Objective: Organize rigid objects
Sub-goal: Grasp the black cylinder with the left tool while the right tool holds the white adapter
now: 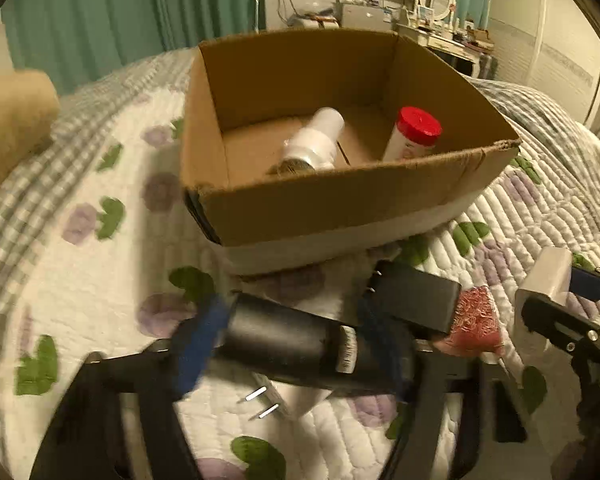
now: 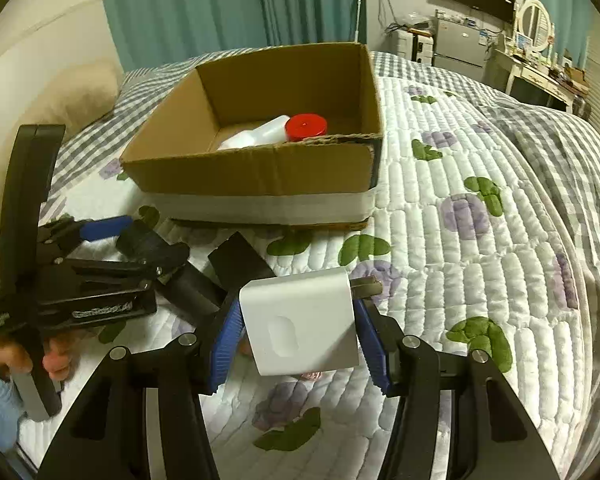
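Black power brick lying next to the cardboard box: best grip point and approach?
Grip the black power brick across its long flat sides at mid-body, coming from above. It appears to lie flat on the quilt, prongs toward the cardboard box; avoid that end.

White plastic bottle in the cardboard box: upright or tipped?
Tipped. The white plastic bottle lies on its side on the floor of the brown cardboard box, beside the upright red-lidded jar.

Matt cardboard box, quilted cloth bedspread, smooth white plastic charger.
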The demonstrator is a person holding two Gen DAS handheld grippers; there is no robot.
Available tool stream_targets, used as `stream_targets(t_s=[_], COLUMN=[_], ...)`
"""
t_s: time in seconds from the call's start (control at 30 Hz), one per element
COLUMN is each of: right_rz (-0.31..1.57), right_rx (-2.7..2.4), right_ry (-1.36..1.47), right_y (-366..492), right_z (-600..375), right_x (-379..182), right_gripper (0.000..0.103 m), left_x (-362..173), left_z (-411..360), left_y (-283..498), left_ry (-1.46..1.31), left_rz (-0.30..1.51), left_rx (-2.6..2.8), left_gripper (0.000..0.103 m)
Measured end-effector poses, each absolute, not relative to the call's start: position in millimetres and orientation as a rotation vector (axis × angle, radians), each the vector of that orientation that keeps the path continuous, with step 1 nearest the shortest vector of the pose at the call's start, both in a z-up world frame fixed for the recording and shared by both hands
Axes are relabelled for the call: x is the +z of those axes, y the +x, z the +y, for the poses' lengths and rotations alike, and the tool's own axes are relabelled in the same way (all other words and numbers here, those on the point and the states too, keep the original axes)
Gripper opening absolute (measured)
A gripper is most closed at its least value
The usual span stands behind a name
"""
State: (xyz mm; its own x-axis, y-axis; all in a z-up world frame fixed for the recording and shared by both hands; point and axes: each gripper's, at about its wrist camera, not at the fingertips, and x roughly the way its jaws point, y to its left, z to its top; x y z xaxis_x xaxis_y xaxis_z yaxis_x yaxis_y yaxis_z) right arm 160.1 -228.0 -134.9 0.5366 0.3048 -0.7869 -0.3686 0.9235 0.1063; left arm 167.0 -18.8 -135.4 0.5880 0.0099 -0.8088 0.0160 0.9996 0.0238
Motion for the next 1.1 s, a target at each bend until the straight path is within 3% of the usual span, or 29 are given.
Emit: stream_targets(t_s=[0.17, 0.23, 0.37, 0.43, 0.47, 0.53, 0.97, 1.03, 1.1], right_rz=[0.925, 0.925, 0.925, 0.926, 0.927, 0.929, 0.939, 0.94, 0.937], right_rx=[0.395, 0.394, 0.39, 0.39, 0.391, 0.391, 0.391, 0.392, 0.392], right_ry=[-0.076, -0.084, -0.089, -0.086, -0.083, -0.08, -0.083, -0.083, -0.08], right_y=[161, 161, 160, 160, 160, 161, 162, 162, 161], right_z=[-228, -227, -226, -227, -227, -227, -225, -225, -225], right_x=[-135, -136, -136, -137, -137, -138, -141, -142, -141], right_gripper=[0.054, 0.054, 0.054, 0.054, 0.054, 0.054, 0.054, 0.054, 0.054], left_x=[-112, -105, -109, -116, -118, -121, -163, -163, -157], left_z=[-14, -19, -44, -54, -55, -54, 3, -1, -6], left_y=[154, 152, 148, 146, 145, 140, 175, 179, 176], left_ry=[-0.054, -0.099, -0.063, 0.004, 0.025, 0.049, -0.206, -0.179, -0.143], left_rz=[0.872, 0.865, 0.883, 0.887, 0.894, 0.898, 1.016, 1.019, 0.989], left_rx=[-0.051, -0.108, -0.187, -0.163, -0.153, -0.094, 0.024, 0.015, 0.023], left_gripper=[0.033, 0.033, 0.033, 0.039, 0.058, 0.08, 0.08, 0.075, 0.063])
